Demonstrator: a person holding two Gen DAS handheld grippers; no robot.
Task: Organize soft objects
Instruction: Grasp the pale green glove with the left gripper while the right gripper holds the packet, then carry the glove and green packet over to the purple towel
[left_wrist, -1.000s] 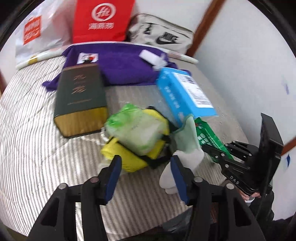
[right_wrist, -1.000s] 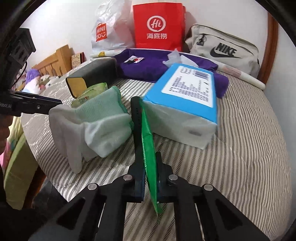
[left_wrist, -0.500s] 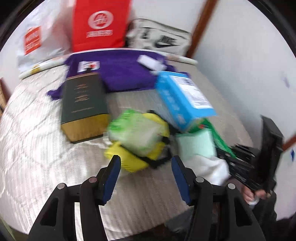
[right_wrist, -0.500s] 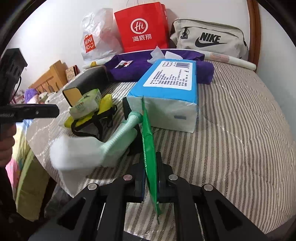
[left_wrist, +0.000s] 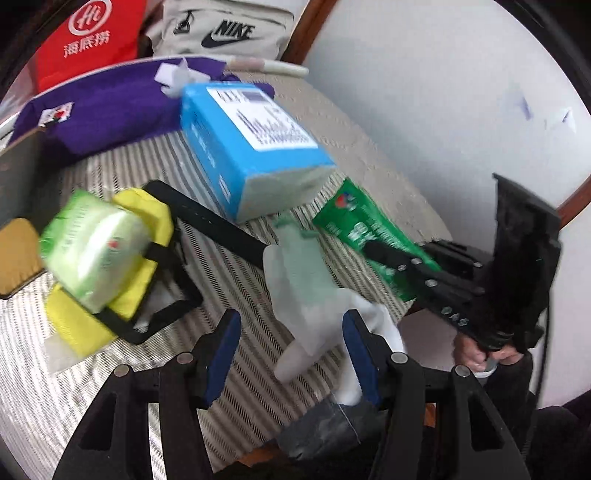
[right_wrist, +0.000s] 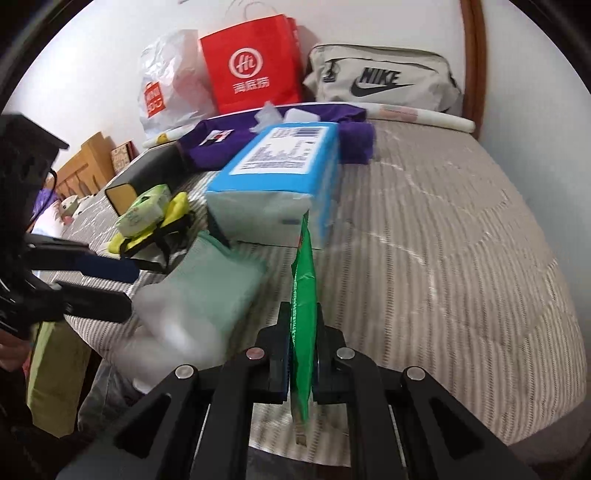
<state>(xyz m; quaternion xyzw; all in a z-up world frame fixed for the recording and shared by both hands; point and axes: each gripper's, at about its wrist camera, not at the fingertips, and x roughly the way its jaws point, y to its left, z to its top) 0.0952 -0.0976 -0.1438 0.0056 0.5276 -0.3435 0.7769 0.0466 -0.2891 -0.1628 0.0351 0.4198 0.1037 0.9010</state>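
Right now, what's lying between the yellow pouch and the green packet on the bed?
In the left wrist view, the mint-and-white sock lies between the yellow pouch and the green packet, with a black strap crossing the striped cover beside it.

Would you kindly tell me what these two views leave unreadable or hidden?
- Pale green and white sock: motion-blurred in both views; what holds it unclear.
- Flat green foil packet: edge-on in right wrist view; print unreadable.
- Dark box with gold end: cut by left view's edge.
- Blue tissue pack: label text blurred.
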